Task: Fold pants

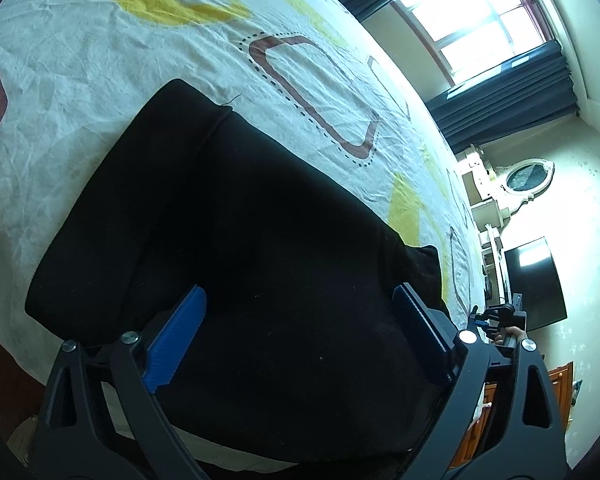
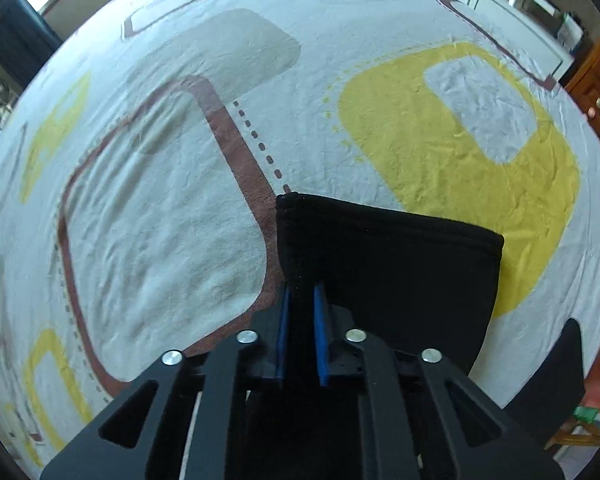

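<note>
The black pants [image 1: 236, 248] lie on the bed [image 1: 100, 80], already folded into a thick, compact slab near the bed's close edge, with printed sheet bare all around the far side. From what I can see the long folds are in, so I judge we're late in the job: maybe one last fold or a squaring-up is left. My left tool [image 1: 296, 336] hovers over the pants' near end with its blue pads spread wide, cloth below them but nothing pinched. Over on the right wrist view, my right tool [image 2: 302, 332] has its pads drawn in tight on a band of the pants' edge, the black fabric running up between them to a neat corner just beyond. That tool tips steeply down at the bed; the left one leans down more gently. Past the pants' right side in the left view I catch the other rig with a hand [image 1: 512, 336] on it, off the bed's edge.
</note>
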`<state>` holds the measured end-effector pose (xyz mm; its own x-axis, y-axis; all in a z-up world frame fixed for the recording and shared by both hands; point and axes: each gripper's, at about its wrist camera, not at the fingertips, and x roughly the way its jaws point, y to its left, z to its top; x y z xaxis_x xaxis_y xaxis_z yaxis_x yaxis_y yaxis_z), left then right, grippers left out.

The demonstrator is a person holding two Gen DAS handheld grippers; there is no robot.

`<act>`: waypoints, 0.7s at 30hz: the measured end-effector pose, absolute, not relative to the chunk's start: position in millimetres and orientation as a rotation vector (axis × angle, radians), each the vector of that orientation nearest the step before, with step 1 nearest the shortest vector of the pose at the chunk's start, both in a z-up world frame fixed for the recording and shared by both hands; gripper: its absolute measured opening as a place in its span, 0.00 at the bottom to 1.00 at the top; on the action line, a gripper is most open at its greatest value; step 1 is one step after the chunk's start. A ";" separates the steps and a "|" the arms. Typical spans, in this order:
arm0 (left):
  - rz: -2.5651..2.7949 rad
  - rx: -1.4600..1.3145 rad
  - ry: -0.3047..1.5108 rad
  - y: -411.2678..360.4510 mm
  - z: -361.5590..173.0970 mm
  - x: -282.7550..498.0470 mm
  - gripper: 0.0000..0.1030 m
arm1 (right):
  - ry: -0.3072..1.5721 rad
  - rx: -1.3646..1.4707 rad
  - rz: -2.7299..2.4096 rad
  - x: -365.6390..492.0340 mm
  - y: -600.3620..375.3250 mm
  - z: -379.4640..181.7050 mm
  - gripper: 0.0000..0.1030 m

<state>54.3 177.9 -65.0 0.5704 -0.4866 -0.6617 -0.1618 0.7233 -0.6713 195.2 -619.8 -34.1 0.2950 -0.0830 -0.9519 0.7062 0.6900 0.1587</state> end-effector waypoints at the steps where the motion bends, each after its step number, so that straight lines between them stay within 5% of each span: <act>1: -0.215 -0.769 0.965 178.2 -65.2 54.1 0.91 | 1.120 0.686 -0.543 180.2 -624.9 -26.5 0.09; 11: -0.183 -0.754 0.970 174.3 -62.0 54.1 0.91 | 0.704 0.937 -0.392 -41.4 -681.2 34.9 0.09; 21: -0.147 -0.722 0.982 169.3 -60.1 57.5 0.91 | 0.710 1.213 -0.412 -144.2 -718.4 -59.4 0.10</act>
